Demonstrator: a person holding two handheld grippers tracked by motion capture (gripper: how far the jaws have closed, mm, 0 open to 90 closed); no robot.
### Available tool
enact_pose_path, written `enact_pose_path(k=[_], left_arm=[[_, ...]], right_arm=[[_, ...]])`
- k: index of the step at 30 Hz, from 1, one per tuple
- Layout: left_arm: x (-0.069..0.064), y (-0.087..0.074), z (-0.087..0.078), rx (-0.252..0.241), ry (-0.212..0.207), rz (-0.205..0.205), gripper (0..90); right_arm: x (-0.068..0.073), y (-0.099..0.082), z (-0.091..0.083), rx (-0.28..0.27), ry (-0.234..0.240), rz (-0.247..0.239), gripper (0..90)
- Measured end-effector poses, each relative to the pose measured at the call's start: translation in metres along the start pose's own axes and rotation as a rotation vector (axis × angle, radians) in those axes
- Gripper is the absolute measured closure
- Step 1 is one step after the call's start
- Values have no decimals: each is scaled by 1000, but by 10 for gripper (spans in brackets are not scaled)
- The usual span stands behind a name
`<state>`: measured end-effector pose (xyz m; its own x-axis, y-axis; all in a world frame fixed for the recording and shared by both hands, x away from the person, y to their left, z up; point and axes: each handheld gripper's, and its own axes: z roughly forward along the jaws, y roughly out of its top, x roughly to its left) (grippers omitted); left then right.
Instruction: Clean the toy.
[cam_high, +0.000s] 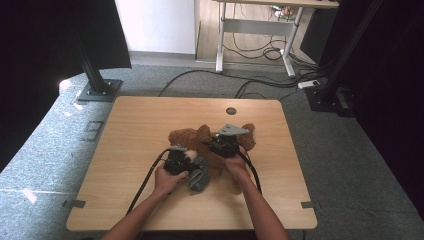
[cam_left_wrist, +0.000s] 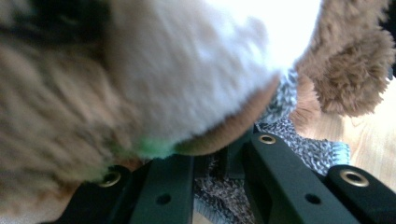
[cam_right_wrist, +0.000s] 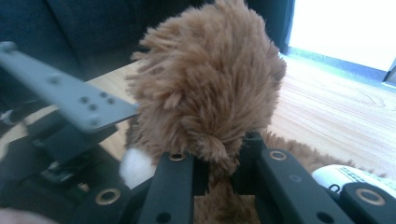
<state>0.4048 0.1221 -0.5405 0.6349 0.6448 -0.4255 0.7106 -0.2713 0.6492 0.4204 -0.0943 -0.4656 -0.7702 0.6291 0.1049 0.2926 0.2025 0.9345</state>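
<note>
Brown plush is what you are working with: a teddy bear (cam_high: 210, 145) lying near the middle of the high view, on the wooden table (cam_high: 135, 130), with a grey knitted garment (cam_high: 199, 177) bunched at its lower edge, just below centre.

Your left gripper (cam_high: 176, 159) sits left of centre in the high view. In the left gripper view its jaws are drawn together on the grey knit (cam_left_wrist: 299, 149) in the lower middle of the frame, with the bear's pale fur (cam_left_wrist: 196, 70) pressed close across the top. Your right gripper (cam_high: 225, 142) sits just right of centre; in the right gripper view its jaws are clamped on a tuft of the bear's brown fur (cam_right_wrist: 210, 102) that stands up in the middle of the frame.

Expect the bear to be light and thoroughly soft. It will sag and fold wherever you do not support it, and a pinch on loose pile alone may slip or tug the fur. Take hold on a limb or a seam, where there is stuffing to bite on. The knit looks stretchy and limp, so grip it at its ribbed edge, and pull gently so the fabric gives rather than drags the bear across the table.
</note>
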Motion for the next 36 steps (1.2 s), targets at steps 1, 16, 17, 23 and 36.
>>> enact_pose_path(k=[1,16,17,23,36], left_arm=[[2,0,1,0,2,-9,833],[0,-5,-5,13,-3,-40,827],[0,-6,-6,14,-5,-38,827],[0,-13,-14,26,-16,-32,825],[-5,-27,-71,49,-81,52,826]], right_arm=[[4,-1,-4,-7,5,-2,801],[18,-25,-22,-54,31,61,800],[18,-25,-22,-54,31,61,800],[25,-35,-25,-55,42,51,800],[28,-53,-23,-59,48,53,800]])
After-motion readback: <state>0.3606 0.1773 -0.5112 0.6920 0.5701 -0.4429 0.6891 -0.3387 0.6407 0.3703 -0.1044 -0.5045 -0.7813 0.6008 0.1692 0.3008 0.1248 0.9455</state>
